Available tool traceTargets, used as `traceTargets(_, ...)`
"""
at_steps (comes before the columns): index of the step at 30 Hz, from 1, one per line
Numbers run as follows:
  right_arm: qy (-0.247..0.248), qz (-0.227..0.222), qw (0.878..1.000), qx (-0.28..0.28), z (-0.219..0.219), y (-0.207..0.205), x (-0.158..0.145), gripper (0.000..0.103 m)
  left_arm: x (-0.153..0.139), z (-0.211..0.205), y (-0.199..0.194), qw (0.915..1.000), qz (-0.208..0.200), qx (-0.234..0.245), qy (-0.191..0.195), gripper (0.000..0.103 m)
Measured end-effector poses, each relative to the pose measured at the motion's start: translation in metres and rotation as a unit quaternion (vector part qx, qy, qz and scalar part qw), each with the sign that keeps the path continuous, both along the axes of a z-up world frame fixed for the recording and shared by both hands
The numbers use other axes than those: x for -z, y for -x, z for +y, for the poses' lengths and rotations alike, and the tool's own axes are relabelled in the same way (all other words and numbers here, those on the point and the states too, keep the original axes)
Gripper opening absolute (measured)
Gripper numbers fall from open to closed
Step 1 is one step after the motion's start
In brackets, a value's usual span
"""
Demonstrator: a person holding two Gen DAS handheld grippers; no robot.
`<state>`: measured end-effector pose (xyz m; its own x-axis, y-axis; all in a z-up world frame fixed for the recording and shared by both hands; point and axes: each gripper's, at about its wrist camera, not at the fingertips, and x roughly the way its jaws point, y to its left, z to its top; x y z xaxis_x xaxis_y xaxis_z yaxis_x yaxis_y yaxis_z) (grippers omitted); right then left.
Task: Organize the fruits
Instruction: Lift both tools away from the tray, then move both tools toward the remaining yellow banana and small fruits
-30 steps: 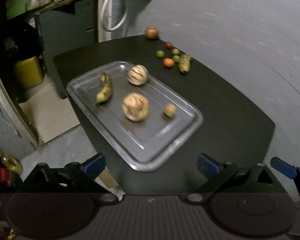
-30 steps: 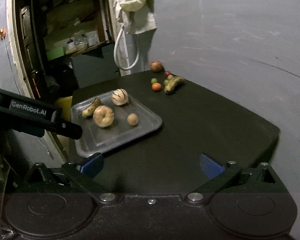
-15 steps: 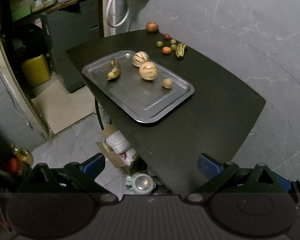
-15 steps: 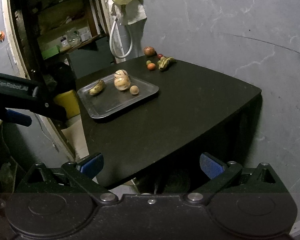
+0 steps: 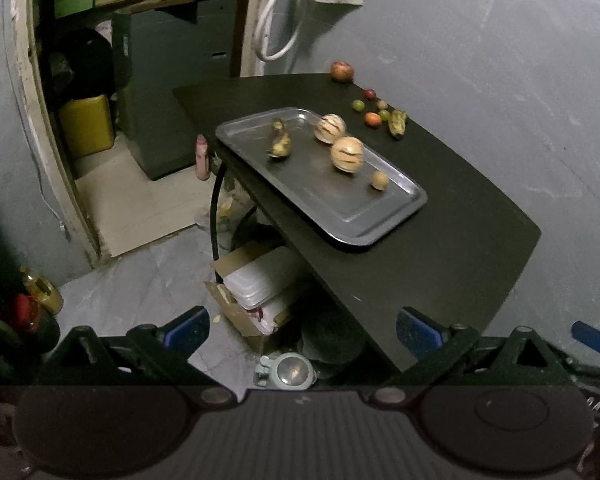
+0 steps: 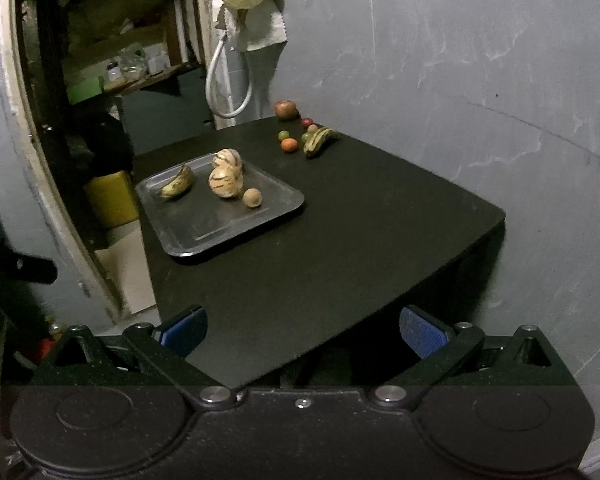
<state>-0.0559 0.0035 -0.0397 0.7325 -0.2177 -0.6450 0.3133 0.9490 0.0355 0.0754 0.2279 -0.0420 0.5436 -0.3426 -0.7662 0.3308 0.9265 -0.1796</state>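
Grey-walled room with a black desk (image 6: 340,240). From left: the metal tray (image 6: 188,236) near the desk's left edge carries a banana (image 6: 178,188), two striped melons (image 6: 225,184) and a small round fruit (image 6: 252,197). The loose banana (image 6: 319,139) beside small fruits (image 6: 289,145) lies far right, long axis running left-near to right-far. Left tongs (image 5: 300,330) and right tongs (image 6: 302,330) gape wide, empty, well back; judged between picks, reaching for loose fruit next.

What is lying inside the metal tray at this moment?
The metal tray holds four fruits: one spotted banana, two striped round fruits, one partly hidden behind the other in the right wrist view, and a small brown fruit.
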Motion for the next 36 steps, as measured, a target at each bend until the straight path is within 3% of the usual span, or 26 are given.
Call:
traceTargets(13,0.014,0.015,0.992,0.122,0.043,-0.069,-0.036,0.102,0.009,0.011,-0.083,0.9947,0.002,0.092,0.045,0.102)
traceTargets(18,0.033,0.022,0.989,0.142,0.053,-0.092,-0.045,0.102,0.004,0.004,-0.108,0.9897,-0.005,0.13,0.06,0.102)
traceTargets(24,0.033,0.025,0.989,0.14,0.046,-0.126,-0.043,0.102,0.007,-0.01,-0.142,0.9869,0.007,0.138,0.083,0.102)
traceTargets(36,0.003,-0.019,0.988,0.151,0.008,-0.193,-0.038,0.102,0.004,-0.054,-0.231,0.9877,-0.015,0.15,0.04,0.102)
